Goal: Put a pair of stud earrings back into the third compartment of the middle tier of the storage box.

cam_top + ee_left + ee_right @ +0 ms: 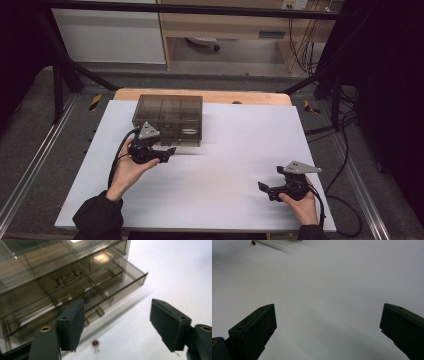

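Two tools, one drawer box, one small red part

Two tools are at work over the white table (240, 165). The left tool (117, 325) has its jaws spread apart with nothing between them, so it is released; the right tool (327, 332) is also wide apart and holds nothing, with bare table in front of it.

Directly ahead of the left tool, and a little to the side of its one jaw, stands the drawer box (169, 119), made of smoky transparent plastic. One of its lower drawers (117, 287) is pulled out part of the way and sticks out toward the open table. Just below the gap of the left jaws, close to the foot of the box, lies a small red part (95, 342) with thin wire legs. From the right tool the same part is far ahead, near the top edge of its view.

I judge the box as light, stiff and smooth, so it can slide on the table when a drawer is pushed or pulled. The drawer front is thin and slippery; the best place to take it is the small handle at its front edge, with a gentle squeeze. The red part is very small and light, and its legs can bend; it is better to pinch its body squarely and low.
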